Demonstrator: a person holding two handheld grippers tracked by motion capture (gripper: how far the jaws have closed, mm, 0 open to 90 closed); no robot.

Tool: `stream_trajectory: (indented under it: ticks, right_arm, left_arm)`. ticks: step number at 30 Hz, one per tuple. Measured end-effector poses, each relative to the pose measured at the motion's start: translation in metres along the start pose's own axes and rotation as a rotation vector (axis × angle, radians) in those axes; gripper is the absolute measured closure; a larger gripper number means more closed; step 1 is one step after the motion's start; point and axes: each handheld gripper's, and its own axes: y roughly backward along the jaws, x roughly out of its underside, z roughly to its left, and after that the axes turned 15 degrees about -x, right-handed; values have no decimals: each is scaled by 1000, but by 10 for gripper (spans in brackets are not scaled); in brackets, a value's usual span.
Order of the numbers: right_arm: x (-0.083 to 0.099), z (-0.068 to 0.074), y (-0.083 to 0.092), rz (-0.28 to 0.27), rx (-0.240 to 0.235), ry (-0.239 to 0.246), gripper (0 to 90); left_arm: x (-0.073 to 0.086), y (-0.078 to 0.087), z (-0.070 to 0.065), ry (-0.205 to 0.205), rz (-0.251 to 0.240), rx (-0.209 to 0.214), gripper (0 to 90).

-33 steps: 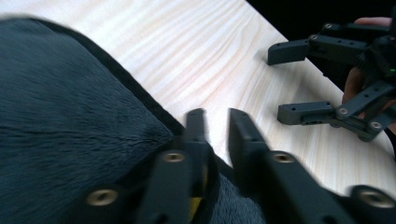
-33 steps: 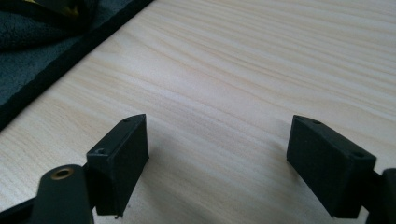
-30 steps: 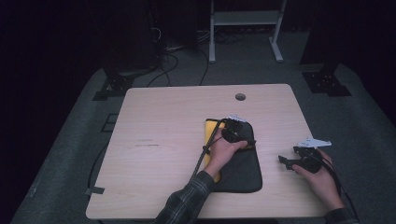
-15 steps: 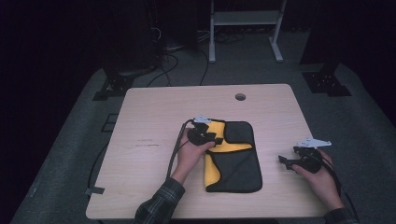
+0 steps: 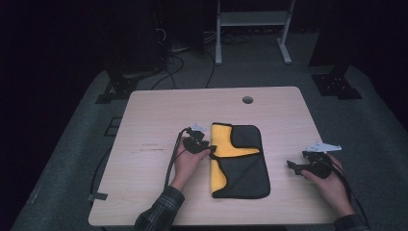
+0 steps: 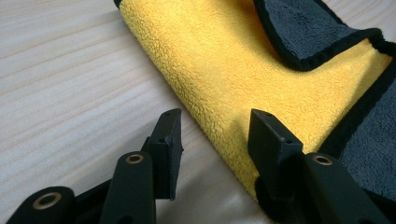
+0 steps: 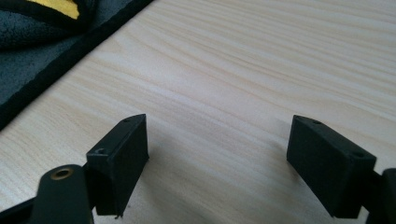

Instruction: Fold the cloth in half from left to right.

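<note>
A folded cloth (image 5: 248, 168), dark grey outside and yellow inside, lies in the middle of the wooden table (image 5: 159, 120). One grey corner is turned over the yellow side (image 6: 224, 70). My left gripper (image 5: 210, 153) lies low at the cloth's left edge. Its jaws have just been opening and now stand apart (image 6: 215, 135). The yellow edge runs between them with no pad pressing on it. My right gripper (image 5: 291, 166) rests to the right of the cloth, open wide over bare wood (image 7: 219, 140). The cloth's black-bound edge (image 7: 37, 46) lies off to its left.
A small round hole (image 5: 247, 99) sits in the tabletop near the far edge. The left gripper's cable (image 5: 171, 159) trails back over the front left of the table. A white frame (image 5: 250, 19) and black stands are on the dark floor behind.
My left gripper has moved left across the cloth to its left edge. More of the yellow side shows than a second ago. The right hand has stayed put.
</note>
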Motion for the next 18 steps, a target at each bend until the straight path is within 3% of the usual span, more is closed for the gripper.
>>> stream_trajectory:
  ticks: [7, 11, 15, 18]
  right_arm:
    - [0, 0, 0, 0, 0, 1, 195]
    - [0, 0, 0, 1, 0, 1, 195]
    - [0, 0, 0, 0, 0, 1, 195]
    - [0, 0, 0, 0, 0, 1, 195]
  left_arm:
    - [7, 7, -8, -26, 10, 4, 554]
    - [9, 11, -14, -43, 25, 2, 645]
    - [11, 12, -13, -16, 53, 32, 836]
    - [11, 12, -9, 11, 59, 55, 858]
